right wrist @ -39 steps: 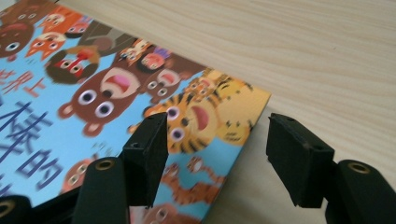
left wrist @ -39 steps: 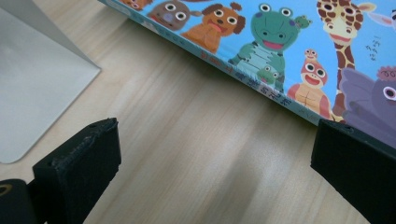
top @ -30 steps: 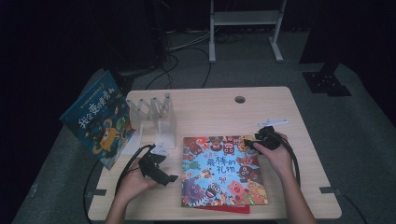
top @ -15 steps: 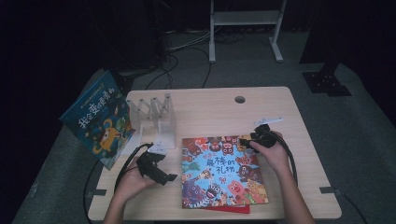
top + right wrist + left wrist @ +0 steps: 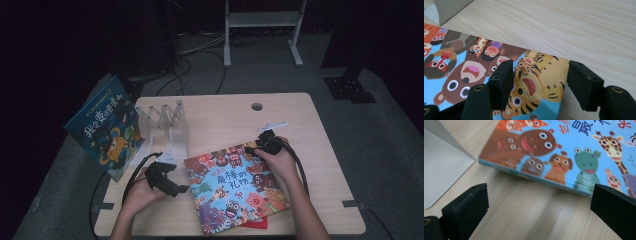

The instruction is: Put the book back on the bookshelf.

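Picture book (image 5: 235,187) with cartoon animals on a blue cover lies flat on the table (image 5: 295,117), near our edge and a bit askew. Our right tool (image 5: 251,148) sits at the book's far right corner. Our left tool (image 5: 184,189) rests just off the book's left edge, near but not touching.

From the high view we mostly get the layout: a clear rack (image 5: 165,122) stands behind the left tool, a second blue book (image 5: 105,130) leans off the table's left side, and something red (image 5: 255,225) peeks out under the animal book.

The right tool's own view gives us the close stuff. Its jaws straddle the tiger corner of the cover (image 5: 541,82), one over the page and one beyond the edge above bare wood, with a gap between them; they've just been closing a little, and we can't tell whether either one touches the book.

The left tool's view shows its jaws wide apart over bare wood, the book's spine edge (image 5: 534,176) lying just ahead.
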The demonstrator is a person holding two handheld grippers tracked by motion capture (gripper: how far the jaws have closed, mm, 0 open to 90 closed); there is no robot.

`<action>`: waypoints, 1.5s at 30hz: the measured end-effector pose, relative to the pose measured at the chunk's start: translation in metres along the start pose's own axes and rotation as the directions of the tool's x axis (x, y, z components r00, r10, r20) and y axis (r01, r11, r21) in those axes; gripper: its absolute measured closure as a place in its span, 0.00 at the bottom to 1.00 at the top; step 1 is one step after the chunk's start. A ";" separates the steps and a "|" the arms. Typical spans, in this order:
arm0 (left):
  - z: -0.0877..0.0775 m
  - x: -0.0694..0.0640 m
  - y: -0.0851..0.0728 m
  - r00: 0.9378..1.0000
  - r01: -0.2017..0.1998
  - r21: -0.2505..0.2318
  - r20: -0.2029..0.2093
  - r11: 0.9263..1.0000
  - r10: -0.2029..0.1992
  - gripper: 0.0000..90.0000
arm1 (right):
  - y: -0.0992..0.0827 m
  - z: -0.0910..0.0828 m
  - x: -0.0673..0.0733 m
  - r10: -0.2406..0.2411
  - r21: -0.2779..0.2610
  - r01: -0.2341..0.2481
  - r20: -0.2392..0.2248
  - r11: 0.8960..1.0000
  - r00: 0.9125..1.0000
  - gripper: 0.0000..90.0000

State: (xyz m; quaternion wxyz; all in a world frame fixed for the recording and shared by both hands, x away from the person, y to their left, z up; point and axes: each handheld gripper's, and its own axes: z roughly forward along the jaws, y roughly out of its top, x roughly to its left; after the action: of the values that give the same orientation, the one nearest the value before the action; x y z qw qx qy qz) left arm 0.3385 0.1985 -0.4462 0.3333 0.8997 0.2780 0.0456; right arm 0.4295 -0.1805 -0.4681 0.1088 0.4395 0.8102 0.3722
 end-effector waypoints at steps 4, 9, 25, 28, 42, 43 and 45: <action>0.000 0.000 0.000 1.000 0.001 -0.006 0.003 1.000 -0.001 0.01 | 0.006 0.007 0.008 -0.019 0.003 0.019 -0.019 1.000 1.000 0.41; 0.002 -0.001 0.001 1.000 0.010 -0.013 0.011 1.000 -0.010 0.01 | 0.014 0.015 0.019 -0.044 0.012 0.044 -0.036 0.999 0.998 0.41; 0.021 -0.011 0.004 0.998 0.021 0.017 0.060 1.000 -0.022 0.01 | 0.033 0.036 0.056 -0.136 0.027 0.138 -0.070 0.990 0.988 0.41; 0.025 -0.014 0.005 0.998 0.013 0.034 0.068 0.999 -0.015 0.01 | 0.033 0.039 0.061 -0.140 0.017 0.141 -0.081 0.990 0.987 0.41; 0.031 -0.023 0.008 0.996 0.031 0.036 0.080 0.999 -0.034 0.01 | 0.025 0.015 0.056 -0.169 -0.014 0.169 -0.071 0.986 0.983 0.43; 0.031 -0.024 0.008 0.996 0.034 0.036 0.078 0.999 -0.037 0.01 | 0.023 0.012 0.055 -0.172 -0.019 0.171 -0.070 0.985 0.983 0.43; 0.032 -0.024 0.007 0.996 0.045 0.032 0.076 0.998 -0.047 0.01 | 0.019 0.006 0.053 -0.186 -0.024 0.185 -0.065 0.982 0.980 0.42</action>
State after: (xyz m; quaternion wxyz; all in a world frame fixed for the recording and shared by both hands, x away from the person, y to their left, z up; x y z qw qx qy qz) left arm 0.3304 0.1629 -0.4641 0.3311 0.8991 0.2863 -0.0007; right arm 0.4130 -0.1289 -0.4507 0.1197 0.3484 0.8474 0.3823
